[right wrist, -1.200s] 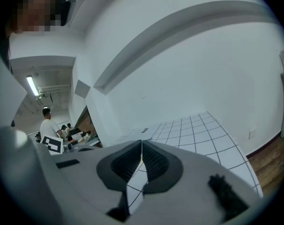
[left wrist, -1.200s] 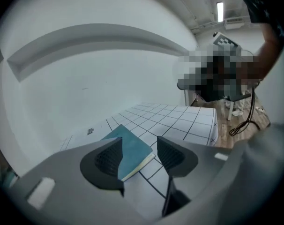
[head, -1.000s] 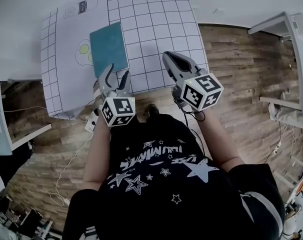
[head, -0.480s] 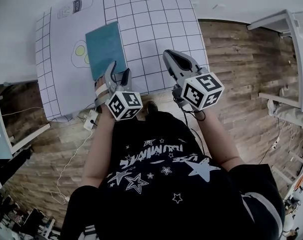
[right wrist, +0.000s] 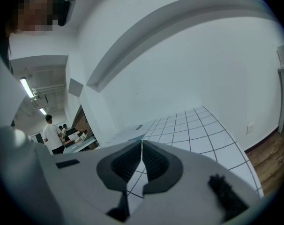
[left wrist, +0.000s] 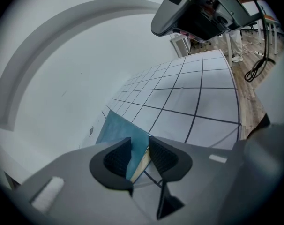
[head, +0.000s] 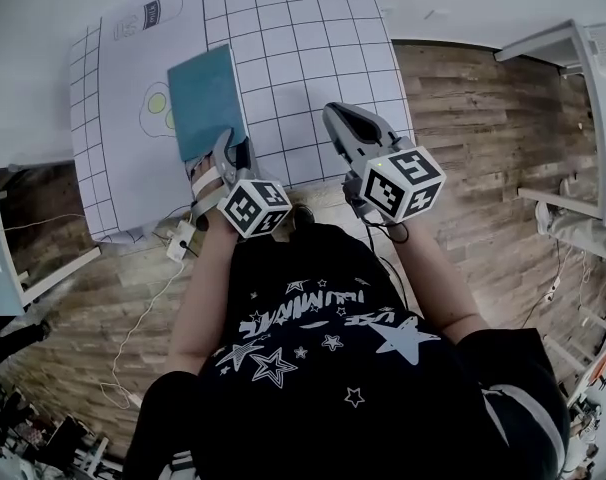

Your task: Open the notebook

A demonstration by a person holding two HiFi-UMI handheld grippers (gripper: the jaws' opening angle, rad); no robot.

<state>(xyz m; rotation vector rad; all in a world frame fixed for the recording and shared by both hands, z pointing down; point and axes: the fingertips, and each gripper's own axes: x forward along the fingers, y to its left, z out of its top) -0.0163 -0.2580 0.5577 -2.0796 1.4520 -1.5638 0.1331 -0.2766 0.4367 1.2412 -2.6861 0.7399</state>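
Note:
The teal notebook (head: 205, 98) lies closed on the white gridded table (head: 313, 38). My left gripper (head: 231, 148) is at its near right corner, pointing down at it. In the left gripper view the jaws have just been closing; the teal cover (left wrist: 116, 130) and pale page edge show in the gap of the left gripper (left wrist: 139, 156), and I see no pad pressing on them. My right gripper (head: 345, 123) hovers over the table's near edge to the right of the notebook. The pads of the right gripper (right wrist: 142, 161) almost meet with nothing between them.
A sheet with drawn outlines and yellow-green circles (head: 158, 103) lies under and left of the notebook. The right gripper's body (left wrist: 198, 13) hangs above the grid. White furniture (head: 583, 68) stands at the right on the wooden floor. A cable and plug (head: 183, 238) lie by the table's near corner.
The left gripper has dropped and moved forward to the notebook's near right corner, rolled a little, and its jaws have narrowed. The right gripper has stayed in place.

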